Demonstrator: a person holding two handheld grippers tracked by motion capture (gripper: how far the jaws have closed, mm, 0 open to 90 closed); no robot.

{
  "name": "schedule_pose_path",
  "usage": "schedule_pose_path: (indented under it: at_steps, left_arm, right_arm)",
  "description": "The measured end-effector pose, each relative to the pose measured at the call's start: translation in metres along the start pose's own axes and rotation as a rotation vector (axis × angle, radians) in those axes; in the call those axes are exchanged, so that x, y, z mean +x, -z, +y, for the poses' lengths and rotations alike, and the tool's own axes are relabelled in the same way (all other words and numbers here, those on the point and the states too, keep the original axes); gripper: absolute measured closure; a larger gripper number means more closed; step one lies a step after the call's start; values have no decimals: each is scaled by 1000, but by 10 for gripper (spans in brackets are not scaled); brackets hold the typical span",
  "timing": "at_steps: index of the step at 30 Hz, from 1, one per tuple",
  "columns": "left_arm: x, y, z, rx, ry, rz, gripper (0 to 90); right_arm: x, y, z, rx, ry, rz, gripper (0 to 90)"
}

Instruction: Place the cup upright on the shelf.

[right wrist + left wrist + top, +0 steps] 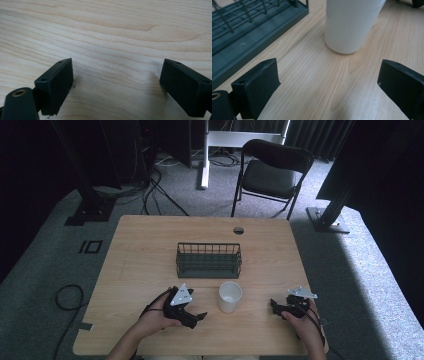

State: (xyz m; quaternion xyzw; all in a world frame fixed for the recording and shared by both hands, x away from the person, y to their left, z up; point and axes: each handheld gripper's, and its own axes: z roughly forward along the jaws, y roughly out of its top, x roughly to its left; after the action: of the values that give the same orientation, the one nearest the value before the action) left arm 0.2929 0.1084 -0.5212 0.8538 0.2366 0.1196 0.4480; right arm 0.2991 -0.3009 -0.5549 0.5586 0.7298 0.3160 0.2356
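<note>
Jaws apart on both grippers, white cup [230, 296] between them, wire basket [208, 260] behind

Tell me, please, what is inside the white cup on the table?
From the high view, the cup looks empty: pale inner wall and bottom, nothing in it. The left tool's view shows its outer wall alone, rim out of frame, so the high view, small as it is, must settle it.
</note>
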Motion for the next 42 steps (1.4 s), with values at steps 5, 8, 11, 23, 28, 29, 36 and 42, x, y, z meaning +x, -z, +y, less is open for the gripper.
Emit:
schedule_pose_path:
  at_steps: [5,8,11,23,28,29,36,42]
  left_arm:
    - [-2,-5,7,-2,-11,-16,41]
    - [-4,-9,10,-3,-12,-27,40]
    - [-5,-13,14,-3,-21,-40,41]
    - [-10,-28,27,-26,-16,-82,40]
    - [-11,-34,30,-41,-9,-96,41]
    - [-12,-38,31,-43,-13,-98,40]
    - [-12,-43,40,-73,-6,-110,41]
    - [-17,-50,45,-94,-18,-130,41]
  right_arm:
    - [0,0,0,2,-1,0,113]
    - [0,0,0,1,-1,0,113]
    - [0,0,0,1,-2,0,113]
    - [0,0,0,1,-2,1,113]
    - [0,0,0,1,-1,1,113]
    - [0,0,0,1,-1,1,113]
    - [0,0,0,1,-2,1,113]
    - [0,0,0,0,-2,1,113]
